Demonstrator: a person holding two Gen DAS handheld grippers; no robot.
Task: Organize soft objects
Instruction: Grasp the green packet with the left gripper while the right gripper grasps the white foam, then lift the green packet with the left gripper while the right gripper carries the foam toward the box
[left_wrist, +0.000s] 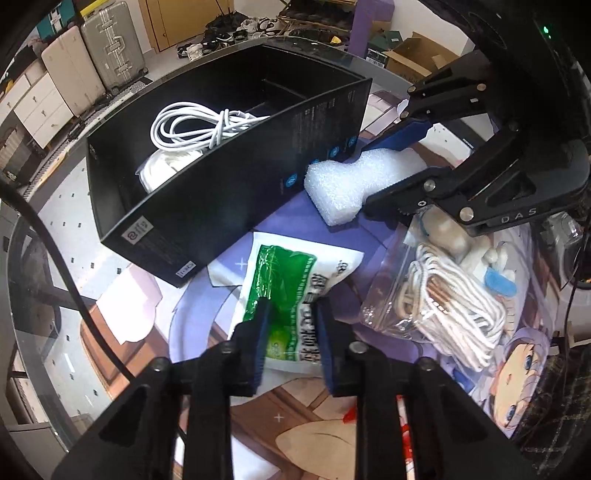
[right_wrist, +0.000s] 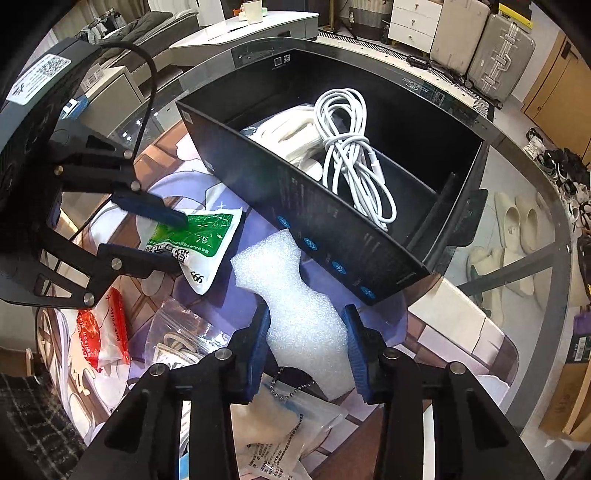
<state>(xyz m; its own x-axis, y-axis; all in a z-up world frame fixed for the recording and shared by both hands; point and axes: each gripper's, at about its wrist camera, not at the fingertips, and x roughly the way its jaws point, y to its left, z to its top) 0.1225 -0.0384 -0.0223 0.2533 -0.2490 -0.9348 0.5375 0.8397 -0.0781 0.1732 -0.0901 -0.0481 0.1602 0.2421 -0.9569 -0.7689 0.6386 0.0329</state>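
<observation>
Soft things fill both our grips. Our left gripper (left_wrist: 291, 332) has its blue pads pinched on a green-and-white printed packet (left_wrist: 291, 273), which lies flat on the illustrated mat (left_wrist: 207, 328) just in front of the black box (left_wrist: 207, 192). Our right gripper (right_wrist: 306, 350) is closed on a white foam block (right_wrist: 291, 291), squeezing its narrow waist; the block is bumpy, wider at its far end, and that end rests against the box's near wall. Beside the packet we see a clear zip bag (left_wrist: 436, 302) holding coiled white cord, and near our right fingers a red-and-white packet (right_wrist: 103, 332) and another clear bag (right_wrist: 280, 435). The box stands open on the glass table (left_wrist: 55, 258), with a divider inside; its larger compartment holds a coiled white cable (right_wrist: 351, 155) on top of a bagged white item (right_wrist: 291, 136).
</observation>
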